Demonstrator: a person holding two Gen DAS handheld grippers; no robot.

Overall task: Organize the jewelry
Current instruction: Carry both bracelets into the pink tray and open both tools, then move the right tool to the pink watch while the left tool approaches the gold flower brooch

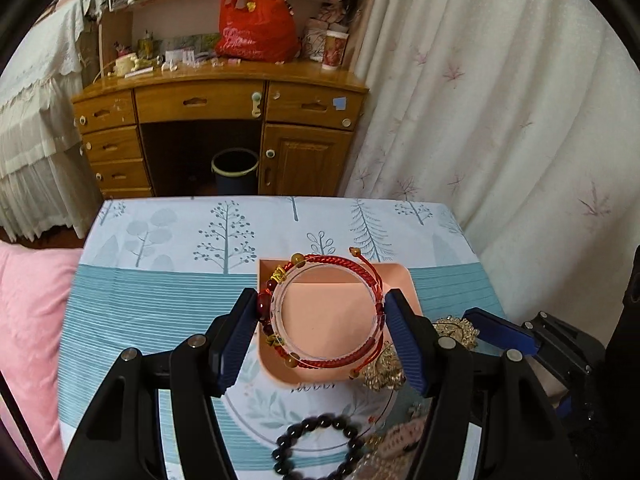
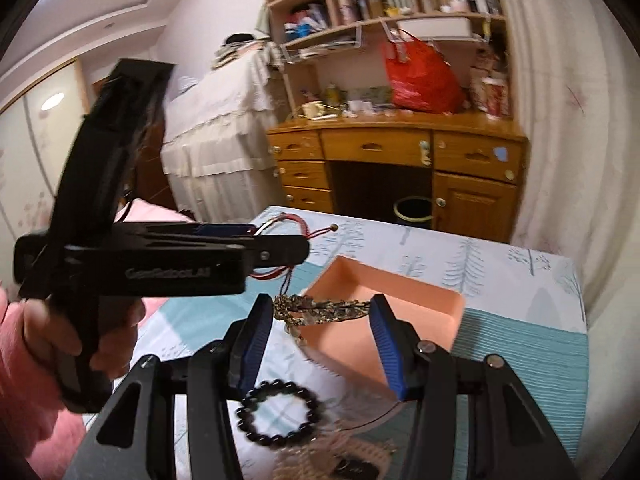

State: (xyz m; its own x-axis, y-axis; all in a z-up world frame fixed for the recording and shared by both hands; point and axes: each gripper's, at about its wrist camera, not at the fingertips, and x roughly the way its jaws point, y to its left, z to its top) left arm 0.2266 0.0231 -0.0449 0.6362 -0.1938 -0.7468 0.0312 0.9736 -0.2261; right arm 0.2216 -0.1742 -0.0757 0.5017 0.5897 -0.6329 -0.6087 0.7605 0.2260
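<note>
Left gripper [image 1: 324, 316]: jaws clamped on red braided cord bracelet [image 1: 320, 312] — above pink plastic tray [image 1: 404, 280].
Right gripper [image 2: 320, 320]: jaws clamped on gold filigree chain [image 2: 320, 310].

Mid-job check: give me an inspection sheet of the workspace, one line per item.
Surface: table under a blue tree-print cloth.
Job's things: pink tray, looks empty; clear ring wrapped with red cord bracelets held above it; gold chain at the tray's near edge; black bead bracelet on the cloth.
Clutter: pale beaded pieces at the near edge, blurred.
Grippers: left gripper shut on the ring; right gripper shut on the chain.
Cables: nothing seen.
Surroundings: wooden desk, red bag, bin, curtain.
</note>
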